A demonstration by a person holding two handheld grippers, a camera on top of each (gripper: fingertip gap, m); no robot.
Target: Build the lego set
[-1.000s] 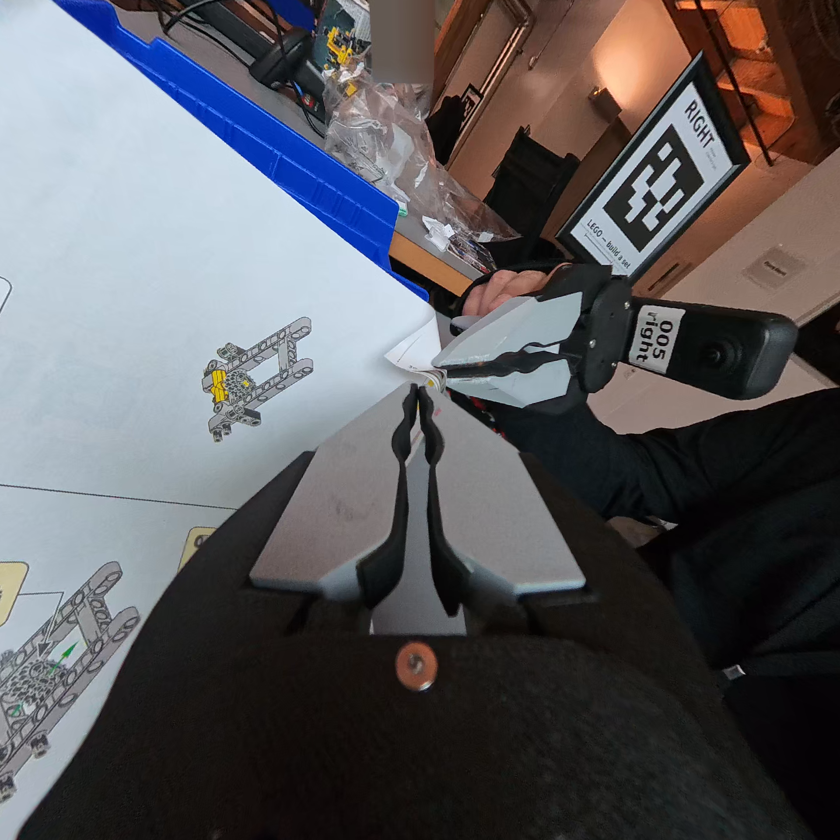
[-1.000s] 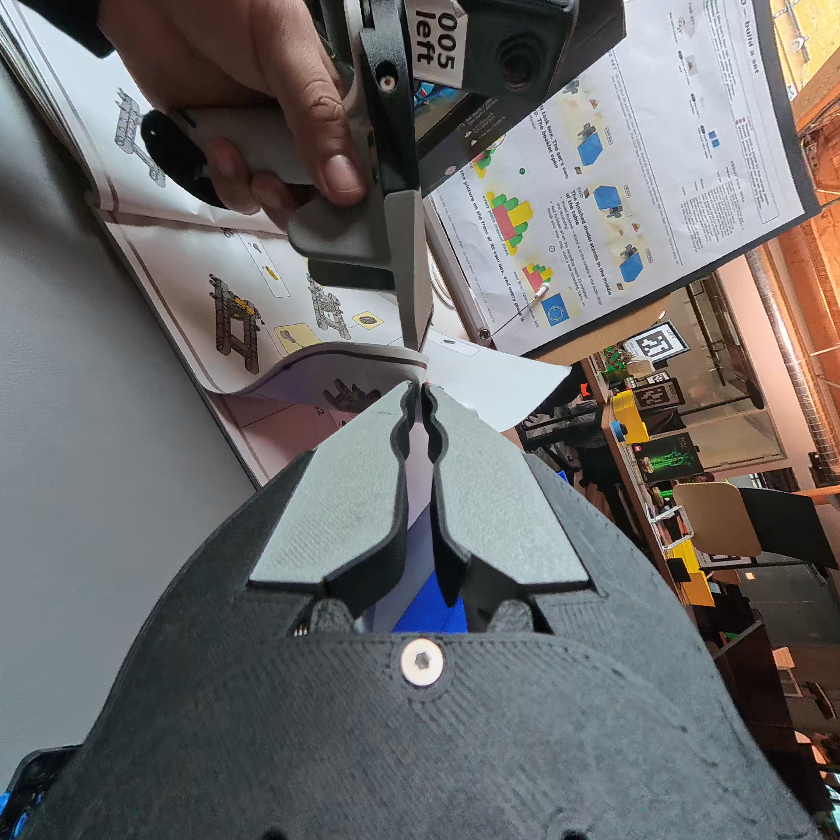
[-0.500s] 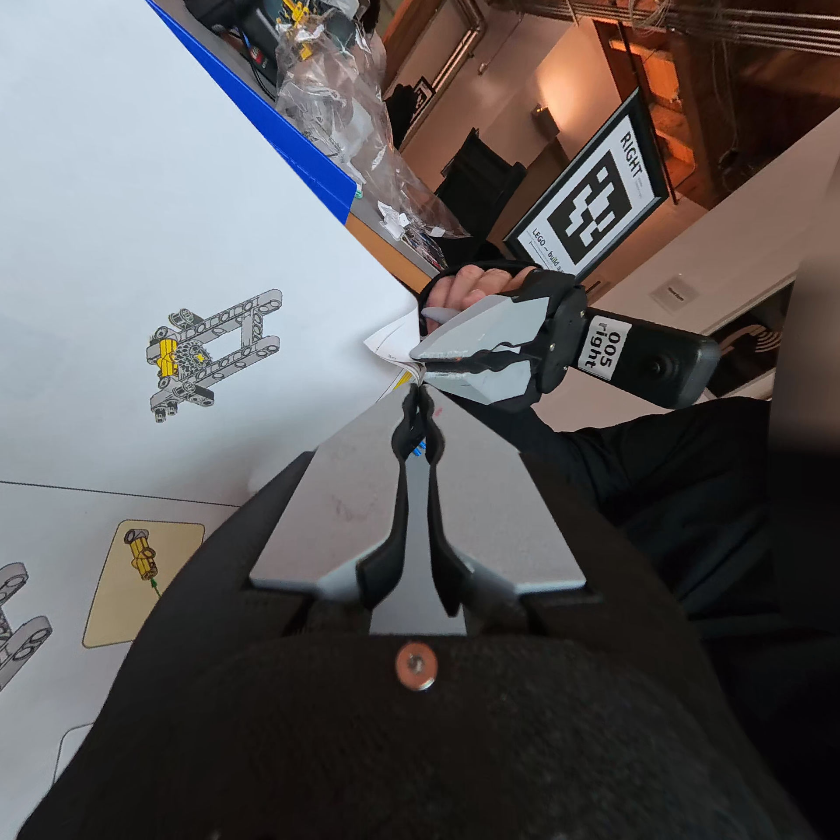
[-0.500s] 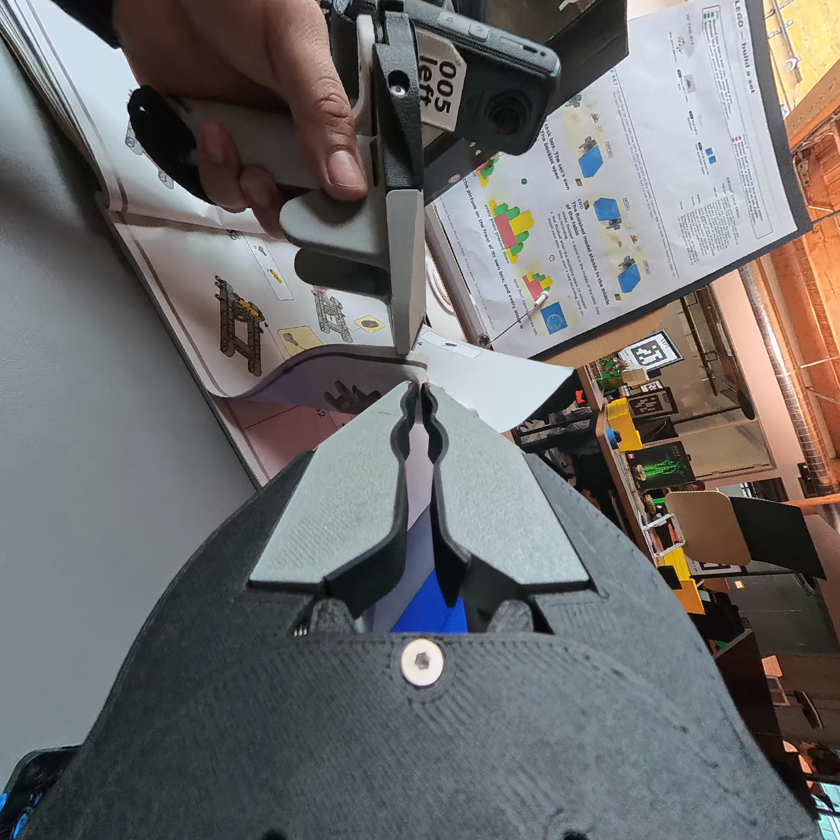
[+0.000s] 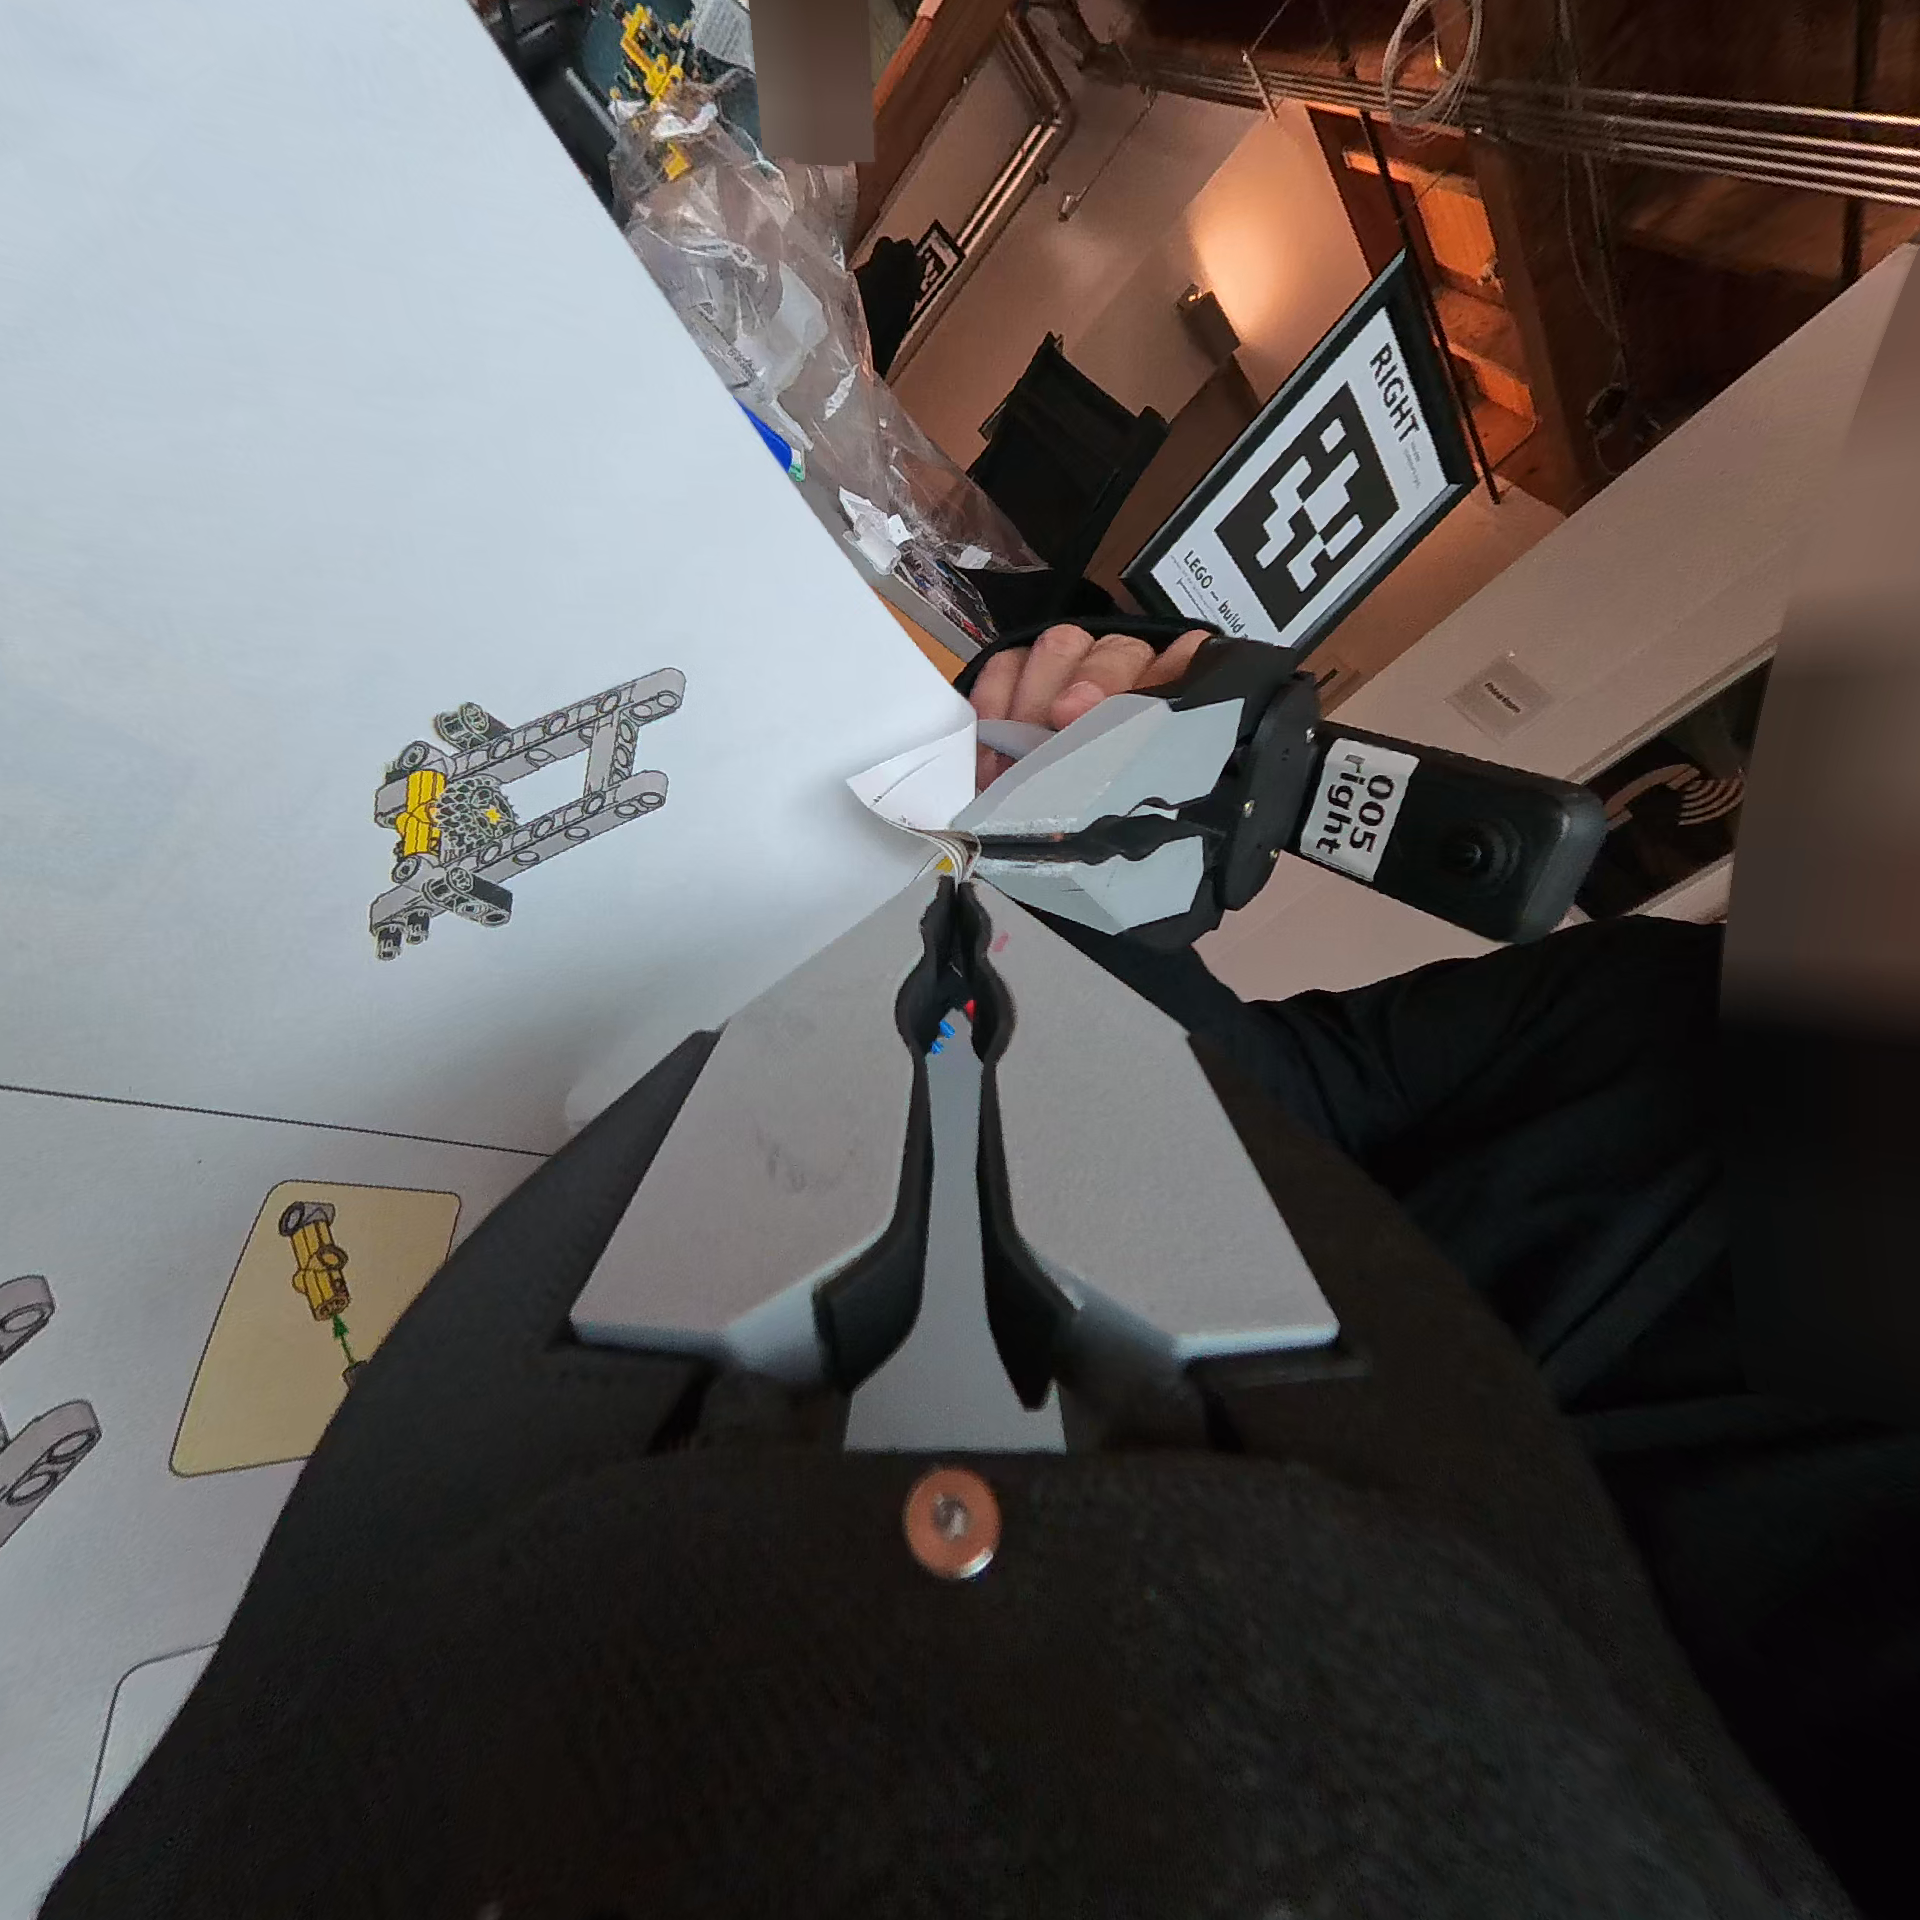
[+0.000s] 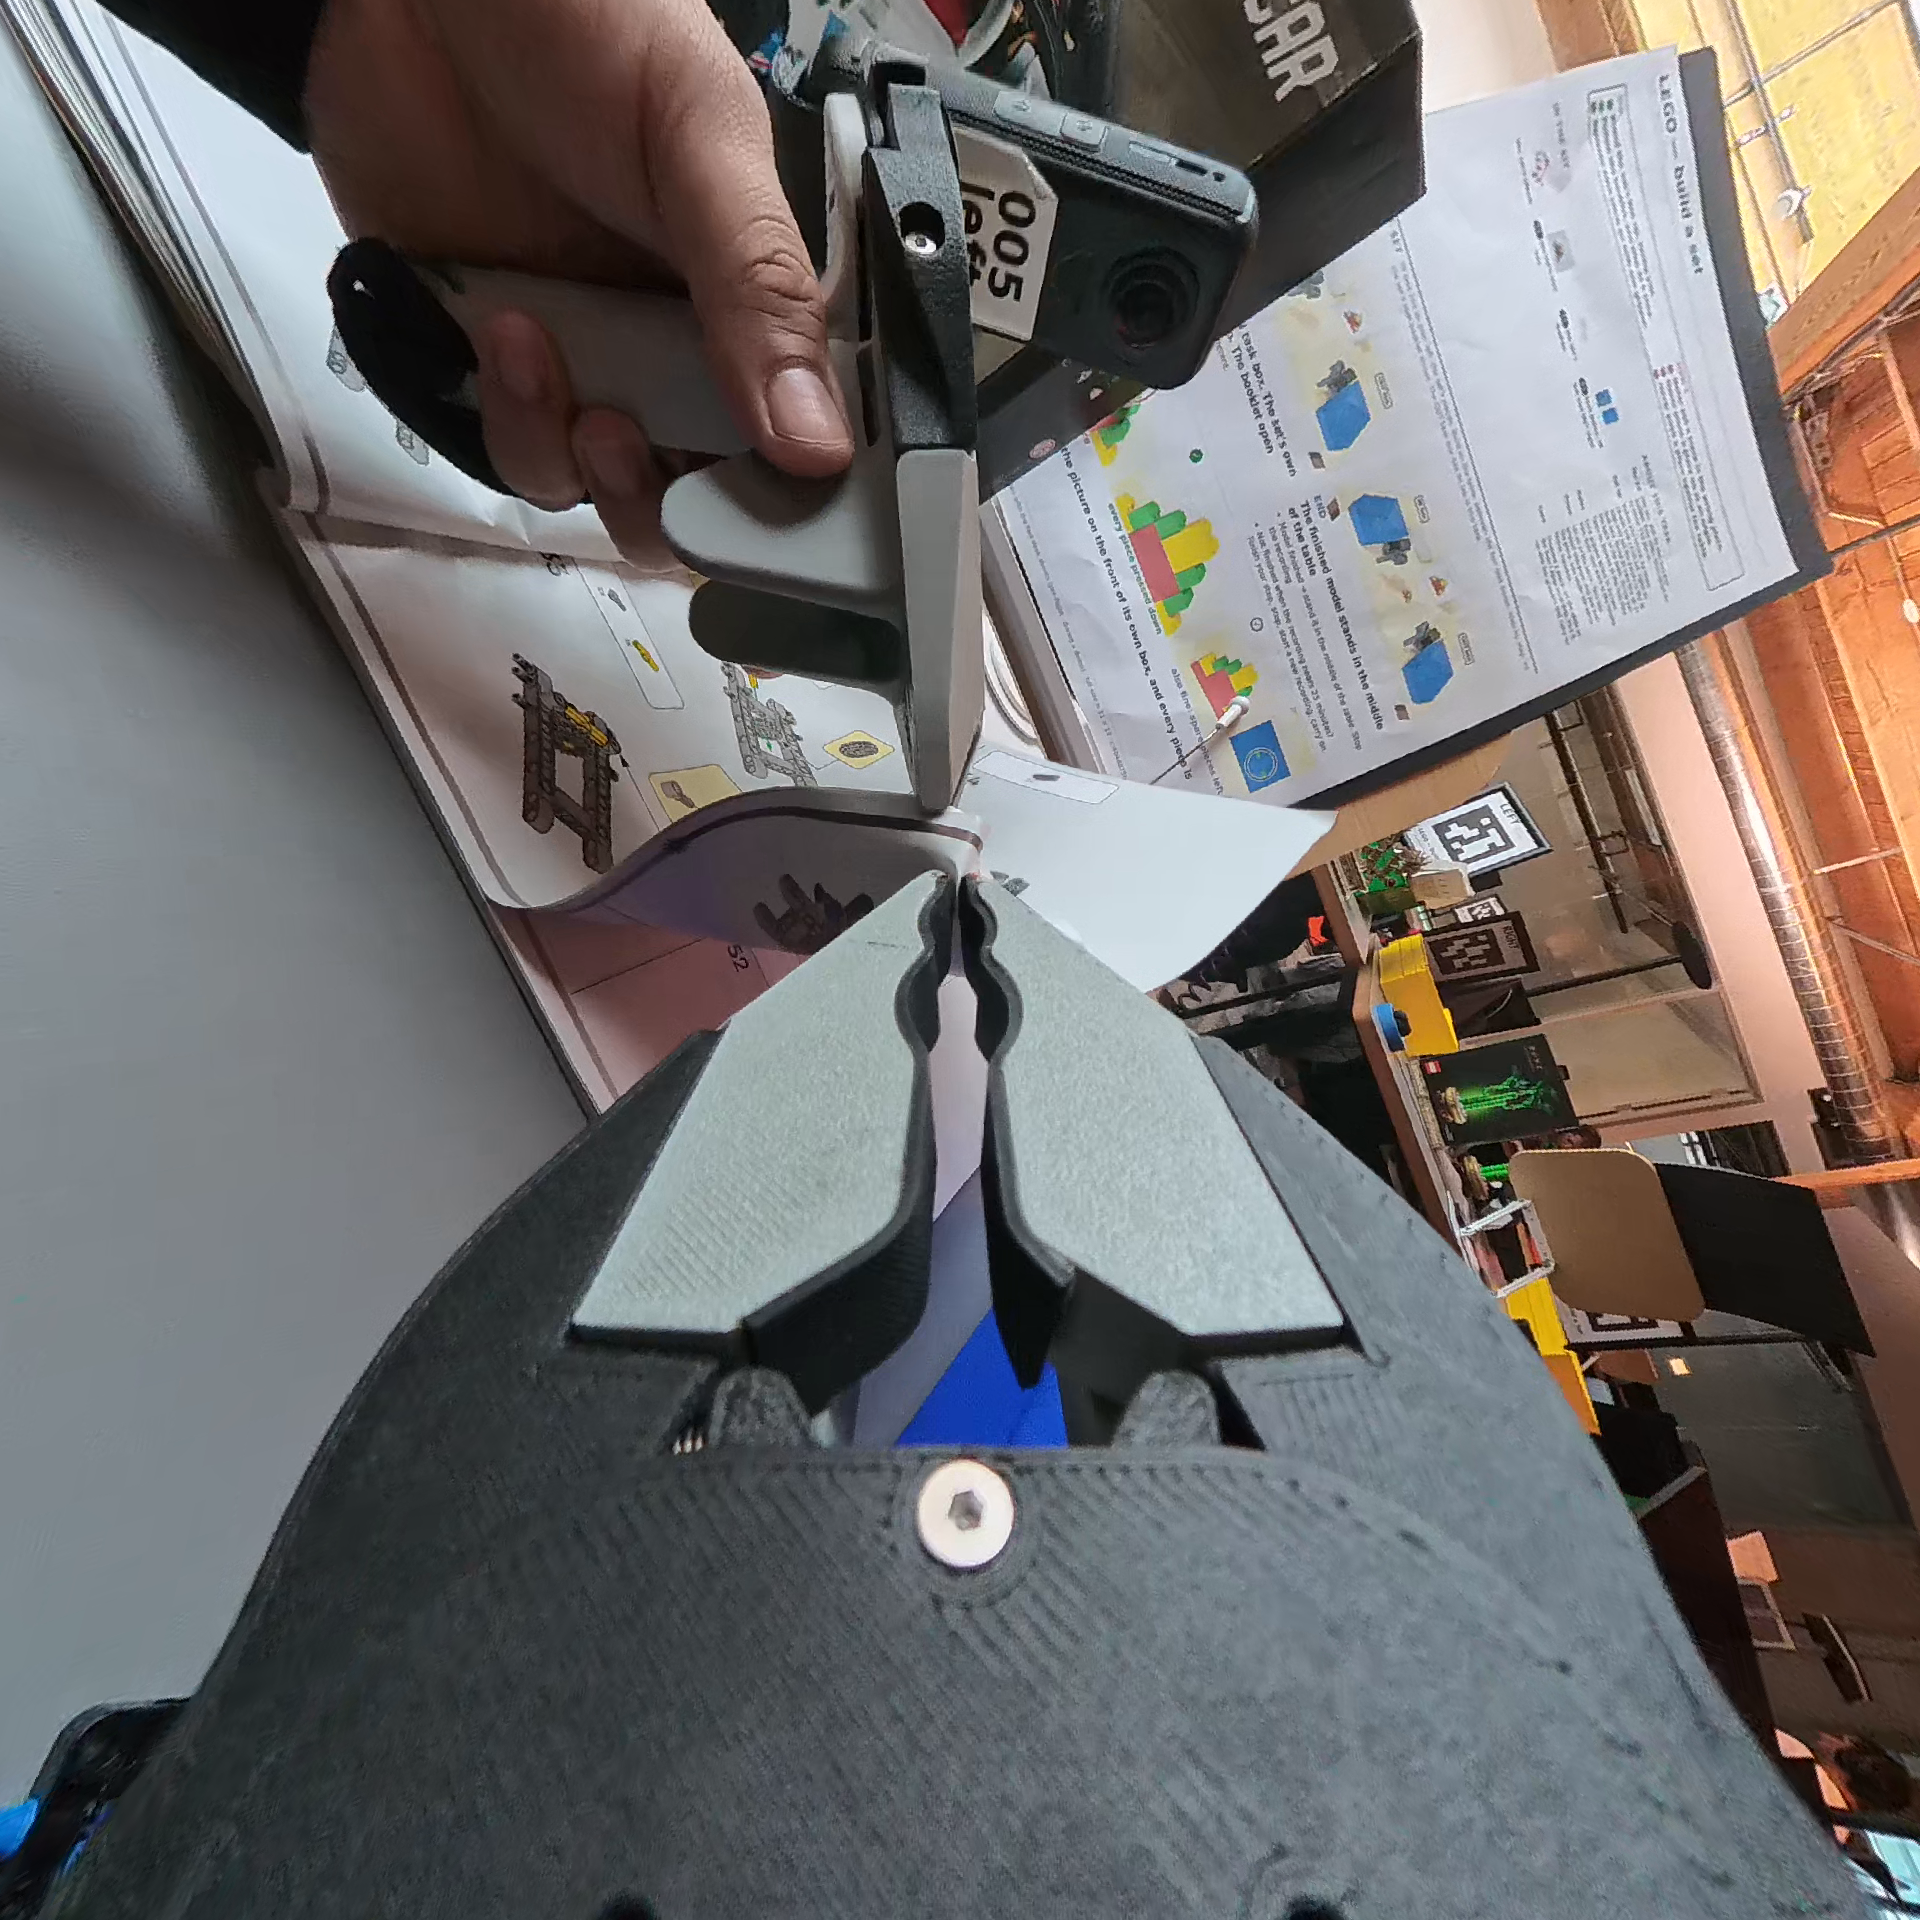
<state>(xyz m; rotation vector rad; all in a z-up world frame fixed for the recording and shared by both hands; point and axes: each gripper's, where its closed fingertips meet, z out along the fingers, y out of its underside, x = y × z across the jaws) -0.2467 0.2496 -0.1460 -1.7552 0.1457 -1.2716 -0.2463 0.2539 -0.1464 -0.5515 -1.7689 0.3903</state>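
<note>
Both my grippers are on the instruction booklet [image 6: 582, 665], no bricks in hand. My left gripper [image 5: 954, 896] has its fingers pinched together at the corner of the top page [image 5: 416, 416], which fills most of the left wrist view with a printed drawing of a grey and yellow frame. My right gripper [image 6: 956, 896] meets it nearly tip to tip, fingers also closed; from the left side I can see curled page edges caught right at its tips. Looks like I'm separating pages stuck together at the corner: one gripper holds one leaf, the other peels the next. In the right wrist view the lifted page bows up off the booklet, which lies open on the grey table [image 6: 208, 1143]. Clear bags of parts [image 5: 790, 343] sit past the booklet's far edge, untouched. An instruction sheet [image 6: 1455, 468] stands behind. My guess: page turn in progress, building paused. Paper is thin, so pulling apart too hard could tear it.
</note>
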